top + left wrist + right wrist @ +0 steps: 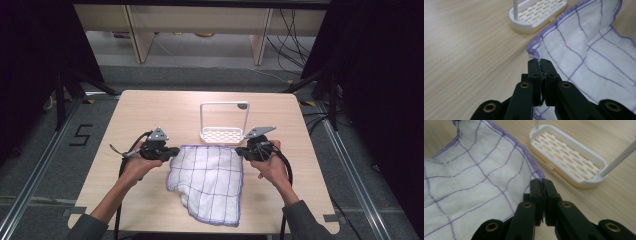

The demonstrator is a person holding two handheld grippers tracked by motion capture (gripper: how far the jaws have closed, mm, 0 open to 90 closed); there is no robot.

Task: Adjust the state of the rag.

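A white cloth [207, 177] with a purple grid and purple hem lies spread in the middle of the wooden table [150, 107]. My left gripper [176, 151] is shut on the cloth's far left corner [534, 51], its jaws pinched together on the hem. My right gripper [239, 151] is shut on the far right corner [537, 173] in the same way. Both corners are raised a little off the table, and the near part of the cloth sags and folds toward the front edge. In the two gripper views the cloth [594, 47] [471, 177] stretches away between the hands.
A white rack [223, 122] with a slotted oval base [537, 15] [567, 161] and thin upright posts stands just behind the cloth. Black curtains flank the table on both sides, and cables run over the floor at the far right.
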